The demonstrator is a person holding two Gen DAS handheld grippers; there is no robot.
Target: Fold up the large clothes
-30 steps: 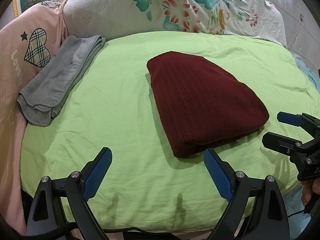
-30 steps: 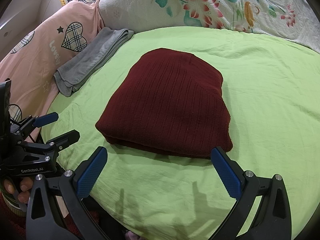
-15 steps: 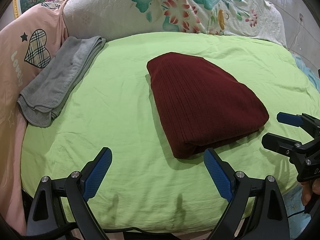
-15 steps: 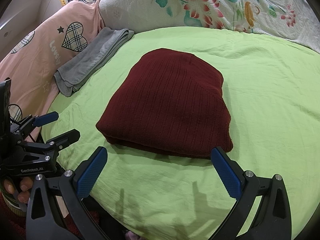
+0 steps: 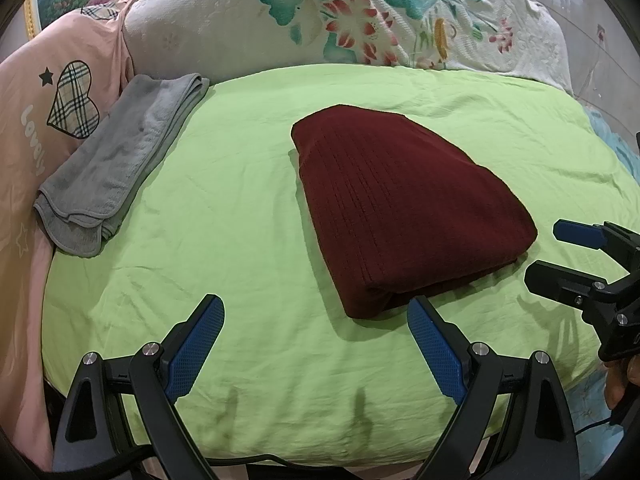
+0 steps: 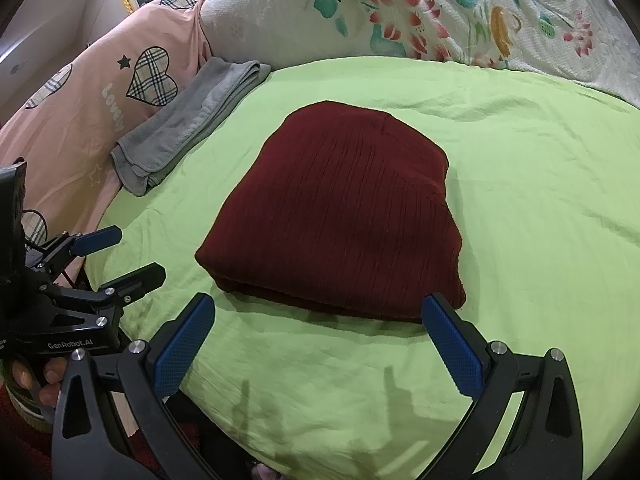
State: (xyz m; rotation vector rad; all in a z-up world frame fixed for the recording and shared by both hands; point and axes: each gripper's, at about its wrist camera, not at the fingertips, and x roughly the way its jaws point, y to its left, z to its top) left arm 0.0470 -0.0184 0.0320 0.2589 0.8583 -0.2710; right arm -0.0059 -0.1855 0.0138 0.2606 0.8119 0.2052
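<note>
A dark red ribbed knit garment (image 5: 404, 208) lies folded into a compact stack in the middle of the lime-green sheet (image 5: 240, 216). In the right wrist view the same garment (image 6: 344, 216) sits just beyond my fingers. My left gripper (image 5: 316, 312) hovers open over the sheet, near the garment's near-left corner, holding nothing. My right gripper (image 6: 320, 312) is open too, spanning the garment's near edge without touching it. Each gripper shows in the other's view: the right one (image 5: 560, 252) at the bed's right edge, the left one (image 6: 120, 256) at the left edge.
A folded grey towel (image 5: 120, 168) lies at the sheet's far left, against a pink pillow with a plaid heart (image 5: 74, 100). A white floral quilt (image 5: 360, 20) is piled along the back. The bed's front edge runs just under both grippers.
</note>
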